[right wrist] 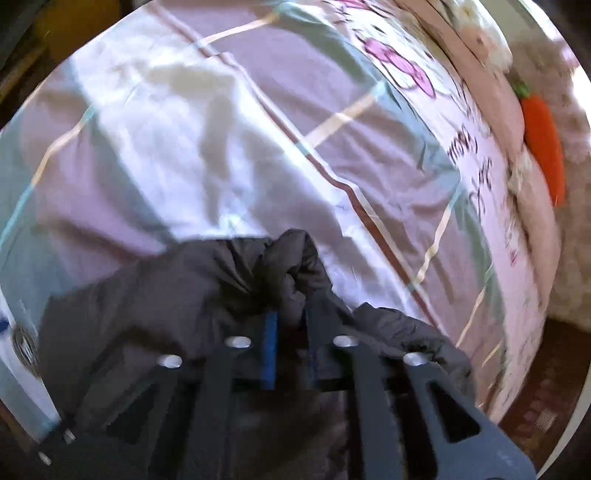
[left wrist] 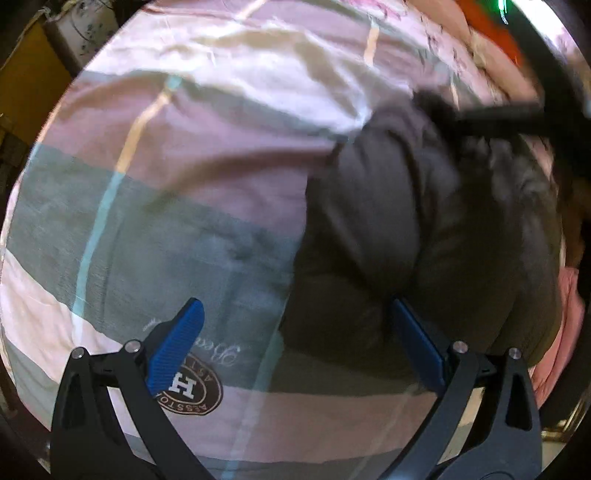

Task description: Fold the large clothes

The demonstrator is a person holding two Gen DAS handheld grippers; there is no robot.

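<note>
A dark grey padded garment [left wrist: 424, 236] lies bunched on a bed with a pink, grey and white striped cover [left wrist: 192, 155]. My left gripper [left wrist: 295, 314] is open, its blue fingers [left wrist: 177, 343] spread wide just above the cover at the garment's near left edge, holding nothing. My right gripper [right wrist: 288, 317] is shut on a fold of the garment [right wrist: 207, 288] and holds it lifted above the cover [right wrist: 221, 140]. The right gripper's dark arm [left wrist: 495, 122] shows at the far right of the left wrist view, reaching the garment's far end.
A round brown emblem [left wrist: 192, 391] with an H is printed on the cover near my left fingers. An orange carrot-shaped plush [right wrist: 543, 144] and pillows lie at the bed's far right. A white patterned container [left wrist: 85, 29] stands beyond the bed's upper left edge.
</note>
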